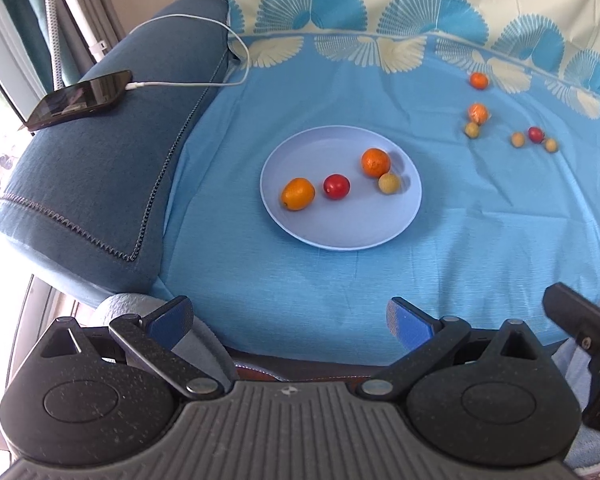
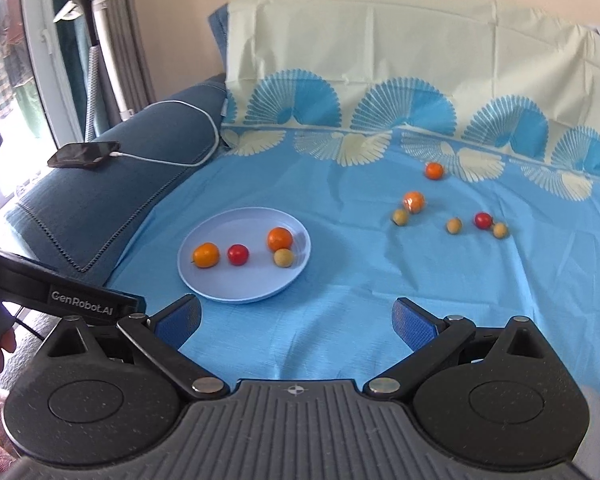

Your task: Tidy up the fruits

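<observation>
A pale blue plate [image 1: 340, 232] [image 2: 220, 288] rests on the blue cloth and holds two oranges [image 1: 298, 193] [image 1: 375, 162], a red tomato [image 1: 336, 186] and a small yellow fruit [image 1: 389, 183]. Farther right on the cloth lie several loose fruits: two oranges [image 2: 434, 170] [image 2: 413, 201], a red tomato [image 2: 483, 220] and small yellow fruits [image 2: 454, 225]. My left gripper [image 1: 290, 318] is open and empty, near the cloth's front edge, well short of the plate. My right gripper [image 2: 296, 320] is open and empty too, just right of the plate's near rim.
A dark blue sofa arm [image 1: 100, 184] rises left of the cloth, with a phone [image 1: 78, 98] and white charging cable [image 1: 188, 84] on it. A patterned cloth [image 2: 380, 60] drapes the backrest. The other gripper's body [image 2: 60, 292] shows at left.
</observation>
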`<action>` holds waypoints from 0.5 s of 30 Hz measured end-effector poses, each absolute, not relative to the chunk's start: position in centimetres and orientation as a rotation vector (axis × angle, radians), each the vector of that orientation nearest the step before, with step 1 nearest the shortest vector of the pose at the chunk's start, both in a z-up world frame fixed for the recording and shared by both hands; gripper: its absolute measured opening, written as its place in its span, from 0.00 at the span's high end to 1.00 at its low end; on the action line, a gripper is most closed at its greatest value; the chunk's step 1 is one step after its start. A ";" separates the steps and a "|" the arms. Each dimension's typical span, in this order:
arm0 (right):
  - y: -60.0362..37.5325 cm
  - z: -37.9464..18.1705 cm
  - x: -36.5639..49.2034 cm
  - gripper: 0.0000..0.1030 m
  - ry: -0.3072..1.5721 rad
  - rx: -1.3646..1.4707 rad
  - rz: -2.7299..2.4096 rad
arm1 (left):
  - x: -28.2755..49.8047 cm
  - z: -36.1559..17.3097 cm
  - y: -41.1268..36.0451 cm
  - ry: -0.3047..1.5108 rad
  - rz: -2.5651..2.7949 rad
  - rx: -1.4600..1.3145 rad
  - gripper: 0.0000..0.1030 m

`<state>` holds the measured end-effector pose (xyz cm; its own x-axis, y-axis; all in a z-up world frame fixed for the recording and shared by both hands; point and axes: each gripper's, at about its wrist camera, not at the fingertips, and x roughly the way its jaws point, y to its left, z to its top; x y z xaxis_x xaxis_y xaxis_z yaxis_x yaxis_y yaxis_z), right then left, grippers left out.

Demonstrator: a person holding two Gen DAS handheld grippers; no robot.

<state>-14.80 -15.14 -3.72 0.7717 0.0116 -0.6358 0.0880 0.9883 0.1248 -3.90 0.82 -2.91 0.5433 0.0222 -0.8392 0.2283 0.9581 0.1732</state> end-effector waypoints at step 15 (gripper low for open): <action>-26.0 -8.4 -10.6 0.02 0.700 0.248 -0.327 | 6.0 -6.4 -11.6 1.073 -0.234 0.292 0.00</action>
<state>-10.57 -26.00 -8.41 0.7178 -0.2101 -0.6638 0.3744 0.9203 0.1136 5.99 -11.58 -6.36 0.4593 -0.0463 -0.8871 0.3274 0.9371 0.1206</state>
